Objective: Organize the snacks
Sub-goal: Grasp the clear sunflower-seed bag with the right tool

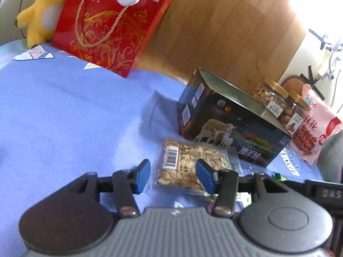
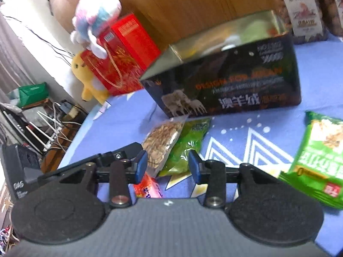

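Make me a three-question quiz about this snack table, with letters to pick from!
1. Where is the clear nut packet?
A. inside the red gift box
B. in front of the dark sheep box
C. on the floor

2. What colour is the plush beside the red gift box?
A. yellow
B. black
C. purple

3. How is the dark sheep box?
A. open at the top
B. taped shut
C. crushed flat

Answers: 1 B, the packet lies on the blue cloth just before that box. 2 A, its body is yellow. 3 A, its shiny inside shows.
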Demonstrator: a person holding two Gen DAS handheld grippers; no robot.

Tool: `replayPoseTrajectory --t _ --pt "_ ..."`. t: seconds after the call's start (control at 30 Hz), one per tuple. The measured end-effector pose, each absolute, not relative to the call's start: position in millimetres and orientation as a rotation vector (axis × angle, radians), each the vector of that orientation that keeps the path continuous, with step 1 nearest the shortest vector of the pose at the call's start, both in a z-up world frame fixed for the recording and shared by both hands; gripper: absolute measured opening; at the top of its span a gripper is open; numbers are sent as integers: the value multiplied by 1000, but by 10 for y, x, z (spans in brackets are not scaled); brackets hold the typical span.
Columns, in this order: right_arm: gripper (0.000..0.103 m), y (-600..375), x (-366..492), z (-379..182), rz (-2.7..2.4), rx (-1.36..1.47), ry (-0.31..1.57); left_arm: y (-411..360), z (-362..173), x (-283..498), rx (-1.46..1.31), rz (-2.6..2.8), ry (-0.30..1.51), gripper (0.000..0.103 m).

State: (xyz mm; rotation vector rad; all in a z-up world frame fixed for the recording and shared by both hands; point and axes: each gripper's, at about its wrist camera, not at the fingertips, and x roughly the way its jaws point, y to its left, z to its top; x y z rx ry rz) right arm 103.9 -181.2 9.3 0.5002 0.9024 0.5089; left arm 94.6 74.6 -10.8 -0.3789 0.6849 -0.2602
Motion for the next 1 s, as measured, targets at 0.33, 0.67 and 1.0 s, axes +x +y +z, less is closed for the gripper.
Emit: replayPoseTrajectory --t 0.33,0.67,1.0 --pt "17 -1670 1048 99 504 428 915 641 -142 892 -327 -302 661 54" --pt "15 -2127 542 62 413 437 930 486 -141 817 -290 -468 682 54" --pt "24 -2256 536 21 409 504 910 701 -178 890 -416 -424 691 54"
